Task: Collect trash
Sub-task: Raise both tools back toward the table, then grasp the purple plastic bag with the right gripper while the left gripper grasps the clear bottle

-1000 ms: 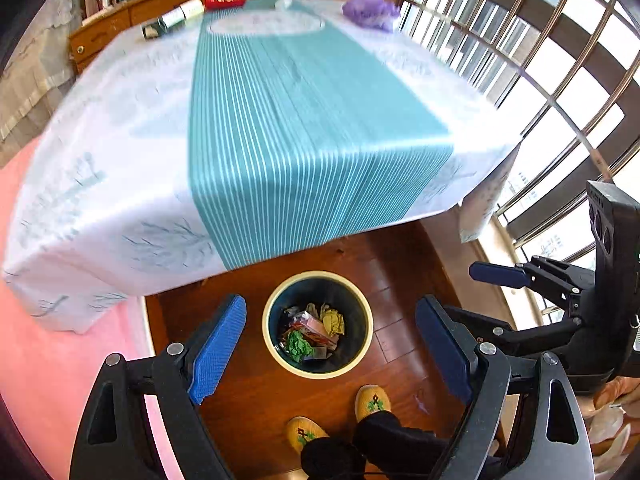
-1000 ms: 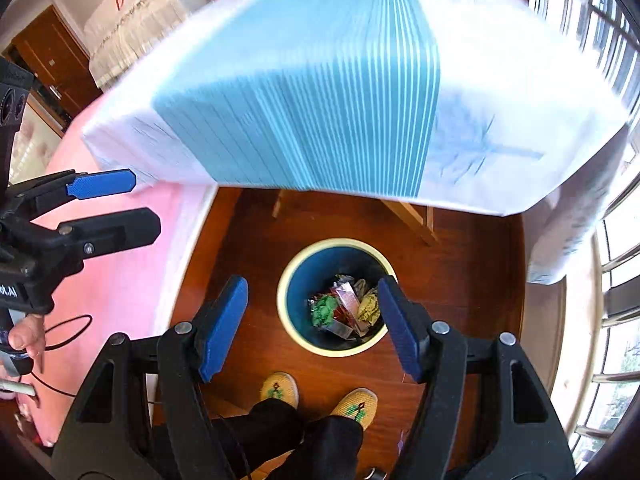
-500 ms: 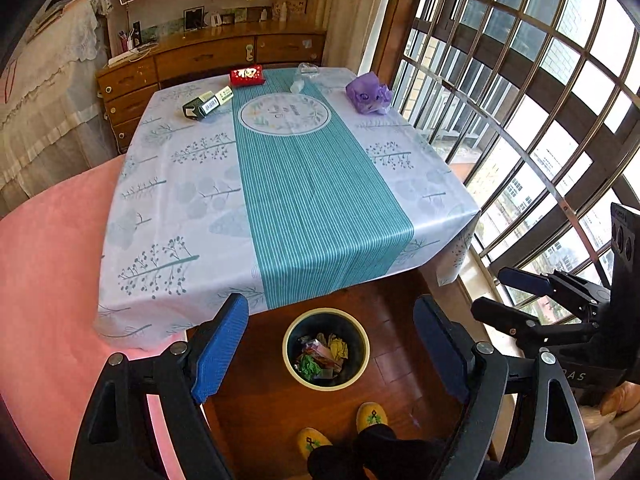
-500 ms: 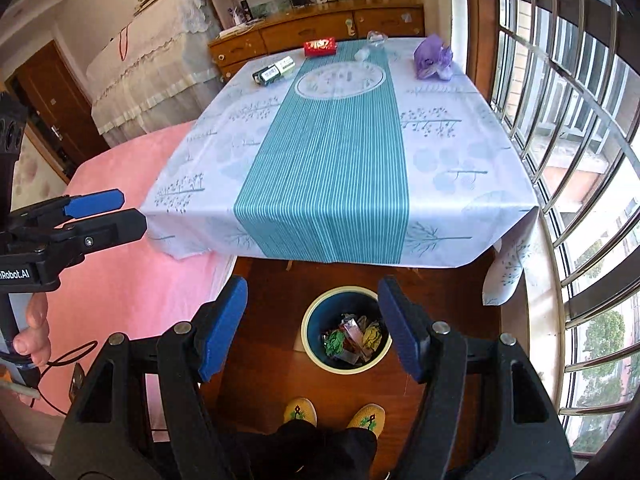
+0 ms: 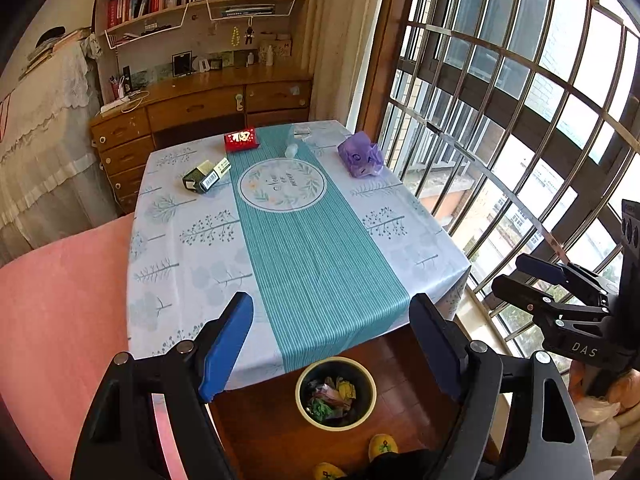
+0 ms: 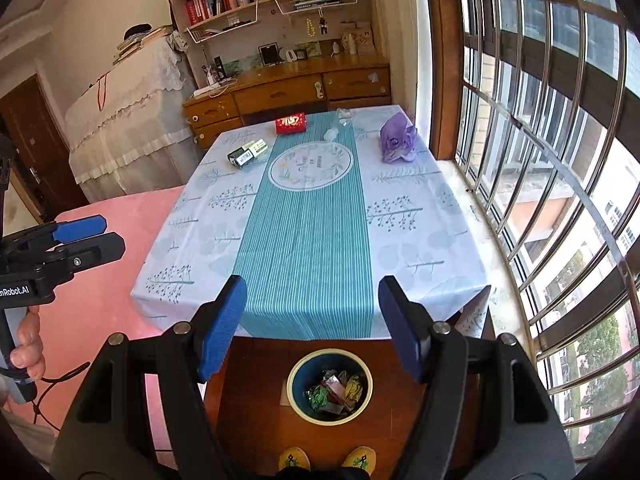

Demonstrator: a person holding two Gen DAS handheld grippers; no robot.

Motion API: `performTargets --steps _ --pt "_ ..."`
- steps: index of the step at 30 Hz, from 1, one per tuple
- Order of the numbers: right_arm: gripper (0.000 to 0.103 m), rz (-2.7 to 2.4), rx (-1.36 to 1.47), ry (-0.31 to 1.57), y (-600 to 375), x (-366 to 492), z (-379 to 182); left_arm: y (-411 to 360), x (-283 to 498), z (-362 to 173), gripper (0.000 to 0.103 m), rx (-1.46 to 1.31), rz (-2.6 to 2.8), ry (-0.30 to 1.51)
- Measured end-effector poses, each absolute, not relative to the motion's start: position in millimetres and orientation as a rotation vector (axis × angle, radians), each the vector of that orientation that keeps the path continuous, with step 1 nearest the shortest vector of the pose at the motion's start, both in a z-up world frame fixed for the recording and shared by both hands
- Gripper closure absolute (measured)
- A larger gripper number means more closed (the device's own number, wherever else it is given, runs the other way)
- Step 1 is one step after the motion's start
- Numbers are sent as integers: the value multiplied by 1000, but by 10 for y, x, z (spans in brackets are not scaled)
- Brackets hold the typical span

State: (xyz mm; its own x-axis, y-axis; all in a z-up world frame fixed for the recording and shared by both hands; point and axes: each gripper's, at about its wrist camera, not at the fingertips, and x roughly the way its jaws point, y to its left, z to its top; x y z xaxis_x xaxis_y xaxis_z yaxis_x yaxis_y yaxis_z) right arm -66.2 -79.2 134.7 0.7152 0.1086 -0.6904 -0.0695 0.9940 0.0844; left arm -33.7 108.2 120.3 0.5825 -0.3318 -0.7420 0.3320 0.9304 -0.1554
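Bin [image 6: 330, 386] — below, between right gripper [image 6: 312, 328] fingers

Table legs hide under the tablecloth [image 5: 192, 248]; slippers [image 6: 294, 460] partly cut off.

A smooth printed cloth [image 6: 400, 216] with a faint sheen covers the counter ahead of the right gripper [image 6: 312, 328], whose matt black plastic arms carry blue rubbery pads [image 6: 222, 328]. Below it, glossy wood floor [image 6: 248, 400] and a glazed-looking bin [image 6: 296, 400] of crinkly wrappers [image 6: 334, 394]. Far right: thin purple plastic bag [image 6: 396, 140].
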Motion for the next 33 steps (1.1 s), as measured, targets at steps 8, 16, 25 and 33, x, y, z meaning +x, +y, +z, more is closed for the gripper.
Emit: performTargets --steps 8,16,25,33 --pt "36 60 13 753 -856 -48 1531 1025 401 1305 21 -18 -411 862" --pt "33 62 -8 785 -1271 1083 1295 750 1482 1130 21 -3 -369 875" --pt "30 58 -24 934 -2034 3024 685 192 3254 601 21 -19 -280 1004" --pt "28 34 -56 1067 -2384 4488 -26 -238 4652 85 21 -21 -183 1074"
